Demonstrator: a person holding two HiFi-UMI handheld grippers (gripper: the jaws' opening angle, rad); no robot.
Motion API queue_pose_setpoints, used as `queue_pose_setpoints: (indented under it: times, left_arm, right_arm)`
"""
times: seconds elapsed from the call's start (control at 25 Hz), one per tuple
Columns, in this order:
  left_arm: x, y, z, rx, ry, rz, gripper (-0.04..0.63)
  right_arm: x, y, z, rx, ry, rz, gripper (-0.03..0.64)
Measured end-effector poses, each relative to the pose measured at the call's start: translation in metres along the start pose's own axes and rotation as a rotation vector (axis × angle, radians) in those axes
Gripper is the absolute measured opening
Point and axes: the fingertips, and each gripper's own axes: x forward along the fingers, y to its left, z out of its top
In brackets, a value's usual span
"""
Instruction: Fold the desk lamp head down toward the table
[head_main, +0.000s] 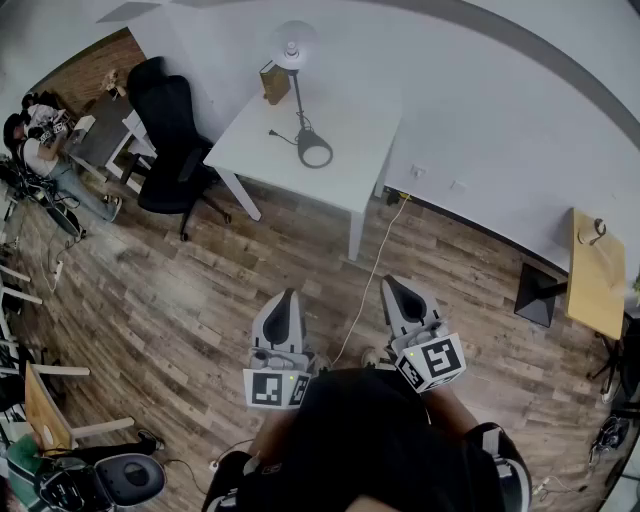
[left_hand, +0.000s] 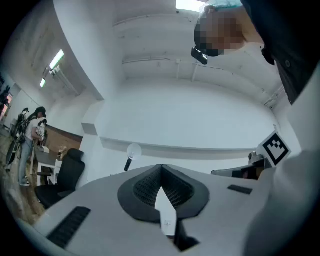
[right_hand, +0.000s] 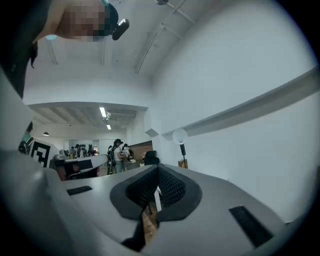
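The desk lamp (head_main: 297, 75) stands on a white table (head_main: 350, 150) across the room, its round head (head_main: 293, 44) raised on a thin black stem above a ring base (head_main: 314, 152). It shows small and far in the left gripper view as the lamp (left_hand: 132, 152) and in the right gripper view as the lamp (right_hand: 180, 137). My left gripper (head_main: 285, 303) and right gripper (head_main: 398, 290) are held close to my body, well short of the table. Both are shut with nothing between the jaws.
A brown box (head_main: 273, 82) sits beside the lamp. A black office chair (head_main: 175, 135) stands left of the table, and a cable (head_main: 370, 280) runs across the wooden floor. People sit at a desk (head_main: 95, 130) at far left. A wooden side table (head_main: 592, 272) is at right.
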Motion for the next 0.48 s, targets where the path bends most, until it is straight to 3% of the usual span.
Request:
queue_pose_setpoints:
  times: [0.48]
  left_arm:
    - [0.0091,-0.0004,-0.0001,0.005,0.001,-0.001,0.025]
  right_arm:
    - [0.0046,-0.0075,0.0021,-0.004,-0.005,0.001,0.012]
